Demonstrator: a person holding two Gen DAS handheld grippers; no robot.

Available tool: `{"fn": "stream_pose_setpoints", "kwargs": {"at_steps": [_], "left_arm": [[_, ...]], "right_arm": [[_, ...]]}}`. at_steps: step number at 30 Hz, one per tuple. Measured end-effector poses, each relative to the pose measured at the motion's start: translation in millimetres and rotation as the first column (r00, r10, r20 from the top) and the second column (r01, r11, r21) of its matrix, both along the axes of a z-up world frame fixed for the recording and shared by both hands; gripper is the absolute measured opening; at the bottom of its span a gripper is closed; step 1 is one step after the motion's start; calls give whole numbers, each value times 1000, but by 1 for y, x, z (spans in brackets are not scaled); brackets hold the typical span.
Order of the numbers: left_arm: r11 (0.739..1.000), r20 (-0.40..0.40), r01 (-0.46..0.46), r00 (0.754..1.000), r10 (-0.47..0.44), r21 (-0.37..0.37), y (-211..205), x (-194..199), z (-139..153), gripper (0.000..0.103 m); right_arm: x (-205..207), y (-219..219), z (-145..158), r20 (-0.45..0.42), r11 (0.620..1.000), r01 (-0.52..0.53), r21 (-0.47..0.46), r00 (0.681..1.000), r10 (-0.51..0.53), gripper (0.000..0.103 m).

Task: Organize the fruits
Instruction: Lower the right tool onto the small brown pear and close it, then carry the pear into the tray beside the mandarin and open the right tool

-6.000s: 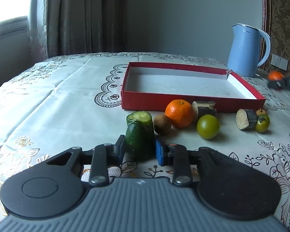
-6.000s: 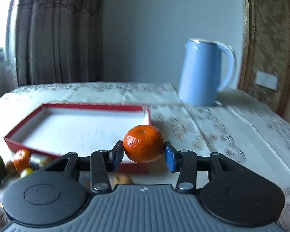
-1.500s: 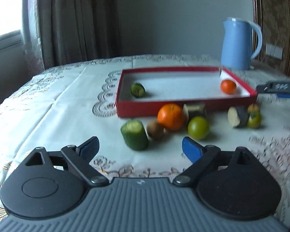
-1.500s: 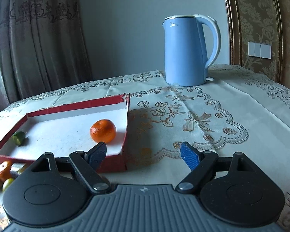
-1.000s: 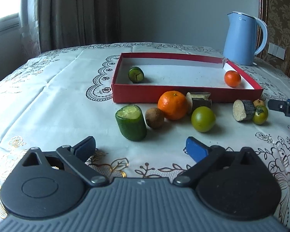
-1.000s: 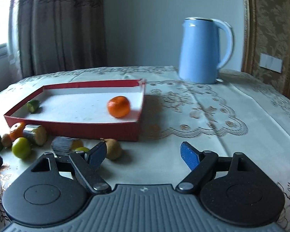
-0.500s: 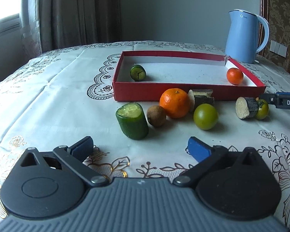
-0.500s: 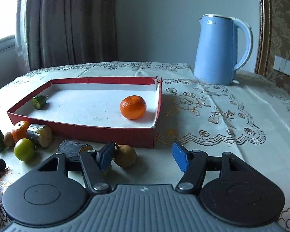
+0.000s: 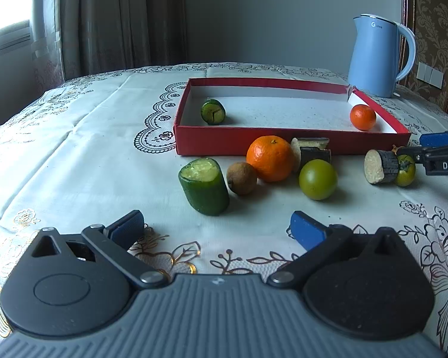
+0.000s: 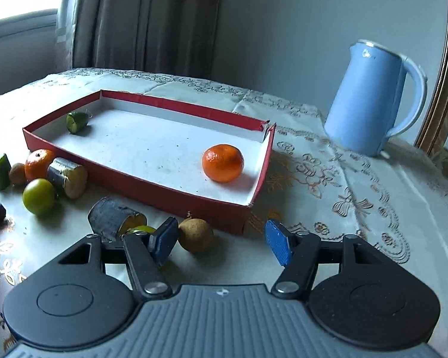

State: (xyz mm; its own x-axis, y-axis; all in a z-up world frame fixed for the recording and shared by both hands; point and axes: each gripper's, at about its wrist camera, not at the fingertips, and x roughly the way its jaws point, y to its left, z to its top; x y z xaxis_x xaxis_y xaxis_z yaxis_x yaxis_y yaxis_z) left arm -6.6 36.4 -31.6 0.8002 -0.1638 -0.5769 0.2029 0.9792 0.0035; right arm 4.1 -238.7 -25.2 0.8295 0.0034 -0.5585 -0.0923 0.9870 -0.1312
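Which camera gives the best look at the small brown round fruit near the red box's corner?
The right wrist view: the brown fruit lies whole and close, just before the open right gripper. In the left wrist view it is nearly hidden at the far right, behind a gripper finger.

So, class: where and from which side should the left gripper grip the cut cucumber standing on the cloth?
Grip the cucumber across its green sides at mid-height, from the near side. It stands tilted, cut face up, clear of the brown fruit. The left gripper is open.

Blue kettle (image 9: 376, 56) upright on patterned tablecloth (image 9: 74, 155); curtains (image 9: 113, 21) behind
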Motion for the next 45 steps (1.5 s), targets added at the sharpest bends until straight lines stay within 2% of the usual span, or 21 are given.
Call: {"fn": "stream_pose_setpoints", "kwargs": {"at_steps": [1,3,9,13,17,23,25,26,35,45], "left_arm": [[1000,0,0,1000,0,-1,0,0,0,103],[1000,0,0,1000,0,0,0,0,0,103],[1000,1,-1,1000,1,0,0,-1,0,103],[1000,1,-1,1000,1,0,1,-1,-1,103],[1000,1,-1,1000,1,-1,0,-1,0,103],[1000,1,-1,1000,1,0,1,-1,0,103],[1000,1,-1,1000,1,-2,1,-1,0,103],[1000,1,-1,1000,1,-1,0,-1,0,103],[1000,2,-1,1000,1,0,0,-1,0,103],[1000,8,-16,1000,16,15,-3,1,2,103]], "right_arm": [[0,-2,1,-13,1000,-5,23,1000,5,58],[-6,-6,3,-17,998,-20,64,1000,22,58],[4,-9,-3,-25,994,6,107,1000,-3,55],[5,-9,-4,-27,989,-2,151,1000,6,41],[5,-10,-4,-32,984,-6,180,999,12,34],[14,-25,-8,-77,947,21,320,997,4,33],[14,-27,-10,-75,941,30,338,997,-6,30],[13,-28,-10,-72,938,38,344,997,-14,27],[2,-27,-12,-27,940,61,335,998,-55,27],[-10,-28,-3,61,941,69,331,994,-94,27]]}}
